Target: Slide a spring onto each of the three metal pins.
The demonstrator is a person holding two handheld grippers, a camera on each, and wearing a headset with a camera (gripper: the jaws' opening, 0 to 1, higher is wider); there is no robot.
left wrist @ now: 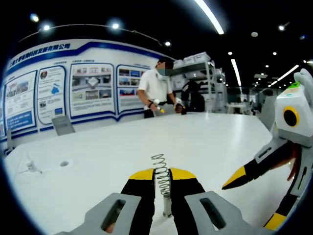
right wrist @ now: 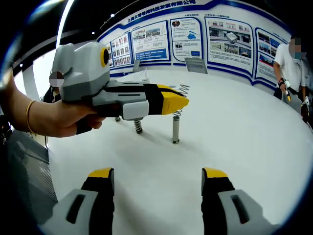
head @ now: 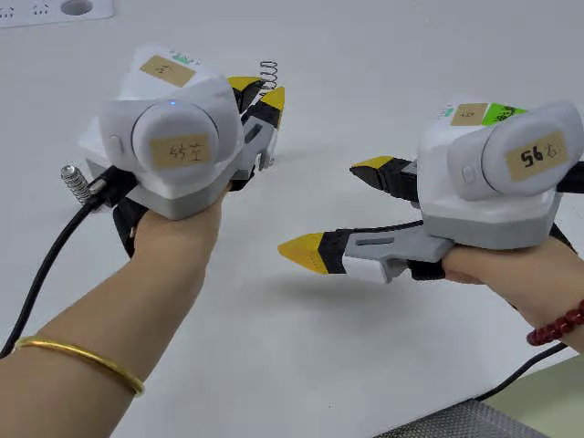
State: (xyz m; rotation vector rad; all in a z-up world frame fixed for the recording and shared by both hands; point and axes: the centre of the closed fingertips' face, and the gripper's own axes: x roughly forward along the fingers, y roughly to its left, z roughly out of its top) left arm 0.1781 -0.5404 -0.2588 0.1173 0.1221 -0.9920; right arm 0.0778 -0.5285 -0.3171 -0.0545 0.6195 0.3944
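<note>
Shiny metal spring (left wrist: 161, 174), matt white table (left wrist: 88, 166)

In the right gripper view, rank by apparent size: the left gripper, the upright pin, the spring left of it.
1. left gripper, largest by far
2. pin
3. left spring, only slightly smaller than the pin

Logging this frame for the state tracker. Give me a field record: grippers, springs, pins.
left gripper: shut on spring
spring: upright between the jaws, lower end at the top of a pin
pin: upright on the table, lower shaft bare
right gripper: open, holding nothing, above the table
second spring: sits on another pin, apart from both grippers
third pin: behind the left gripper in the right gripper view, state cannot be told
table: white
</note>
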